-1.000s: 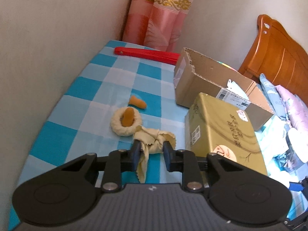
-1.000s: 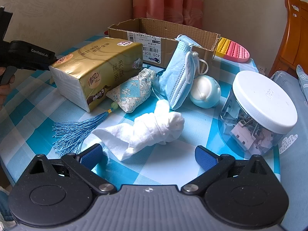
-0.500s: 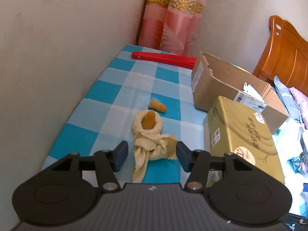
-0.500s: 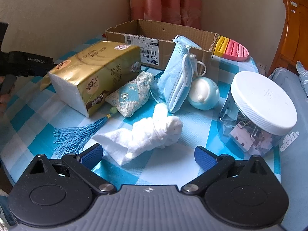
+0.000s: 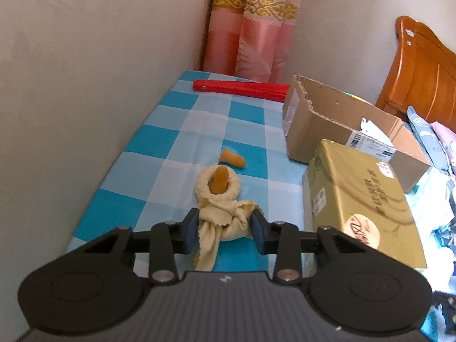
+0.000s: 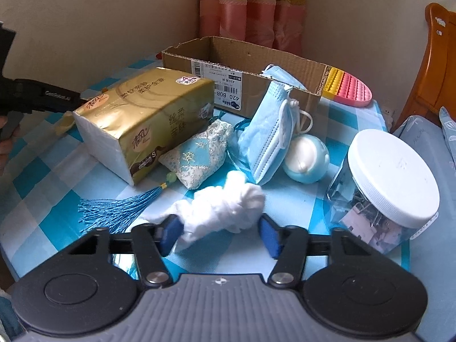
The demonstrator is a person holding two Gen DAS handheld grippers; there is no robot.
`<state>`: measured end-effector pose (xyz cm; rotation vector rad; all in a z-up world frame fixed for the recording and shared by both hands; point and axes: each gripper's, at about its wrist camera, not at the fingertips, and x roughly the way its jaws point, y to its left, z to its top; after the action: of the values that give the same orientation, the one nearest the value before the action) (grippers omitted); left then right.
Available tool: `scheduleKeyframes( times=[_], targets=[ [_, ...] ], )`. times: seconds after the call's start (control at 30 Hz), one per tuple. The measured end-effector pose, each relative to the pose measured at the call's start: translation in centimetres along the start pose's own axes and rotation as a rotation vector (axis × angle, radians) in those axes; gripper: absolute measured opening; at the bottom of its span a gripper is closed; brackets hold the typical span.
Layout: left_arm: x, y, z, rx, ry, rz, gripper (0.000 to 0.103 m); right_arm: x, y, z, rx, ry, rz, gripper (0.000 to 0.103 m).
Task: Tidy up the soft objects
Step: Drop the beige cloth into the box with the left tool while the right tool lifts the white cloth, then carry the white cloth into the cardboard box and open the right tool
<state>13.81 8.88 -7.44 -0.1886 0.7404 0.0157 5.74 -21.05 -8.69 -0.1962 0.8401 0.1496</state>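
Note:
In the left wrist view a knotted yellow cloth [image 5: 221, 208] lies on the blue checked tablecloth [image 5: 182, 148], its loop around an orange foam piece [image 5: 219, 181]. My left gripper [image 5: 225, 229] is open, its pads on either side of the knot. In the right wrist view a crumpled white cloth [image 6: 222, 209] lies in front of my right gripper [image 6: 221, 235], which is partly closed around its near end, pads apart. A blue face mask [image 6: 269, 134], an embroidered sachet [image 6: 199, 155] with a blue tassel [image 6: 114, 209] and a gold tissue pack [image 6: 145, 116] lie behind.
An open cardboard box [image 6: 245, 68] stands at the back, also in the left wrist view [image 5: 342, 122]. A clear jar of clips with a white lid [image 6: 390, 182], a pale blue ball [image 6: 306, 159], a pink and yellow pop toy [image 6: 350, 89], a second orange piece [image 5: 232, 158] and a red folded fan [image 5: 239, 89] lie around. The wall is at the left.
My left gripper let go of the yellow cloth, opened wide, and now has narrowed around its knot. My right gripper moved forward and narrowed around the white cloth.

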Motion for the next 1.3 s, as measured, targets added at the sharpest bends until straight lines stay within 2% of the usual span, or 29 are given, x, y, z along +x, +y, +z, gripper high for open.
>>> scheduleKeyframes(
  times=[0.33,0.57,0.8,1.03,1.1,1.17,1.2,1.27,1.3],
  targets=[
    [-4.1,-0.8,1.1,0.045,-0.043,-0.007,0.036,-3.0,-0.3,0.0,0.008,-0.077,0.019,0.059],
    [-6.4,-3.9,3.6,0.136,-0.094,-0.085,0.036,-4.9,-0.4,0.5,-0.004,-0.131,0.028,0.059],
    [-3.9,-8.9,8.1,0.262,-0.116,-0.174,0.036,-5.6,-1.1,0.8,0.002,-0.157,0.017,0.059],
    [0.4,-13.0,11.4,0.338,-0.103,-0.186,0.038,-6.1,-1.7,1.0,0.014,-0.175,0.001,0.059],
    [1.4,-13.4,11.7,0.344,-0.103,-0.168,0.049,-6.2,-1.7,1.1,0.016,-0.179,0.0,0.059],
    [2.1,-13.4,11.6,0.346,-0.099,-0.148,0.087,-6.3,-1.8,1.3,0.015,-0.183,0.001,0.059],
    [2.0,-13.2,11.6,0.338,-0.105,-0.13,0.091,-6.3,-1.8,1.4,0.014,-0.186,0.001,0.059],
    [1.6,-12.7,11.2,0.326,-0.132,-0.11,0.091,-6.4,-1.8,1.6,0.01,-0.19,0.002,0.059],
    [1.3,-12.4,11.0,0.318,-0.12,-0.112,0.091,-6.4,-1.8,1.8,0.007,-0.192,0.002,0.06]
  ],
)
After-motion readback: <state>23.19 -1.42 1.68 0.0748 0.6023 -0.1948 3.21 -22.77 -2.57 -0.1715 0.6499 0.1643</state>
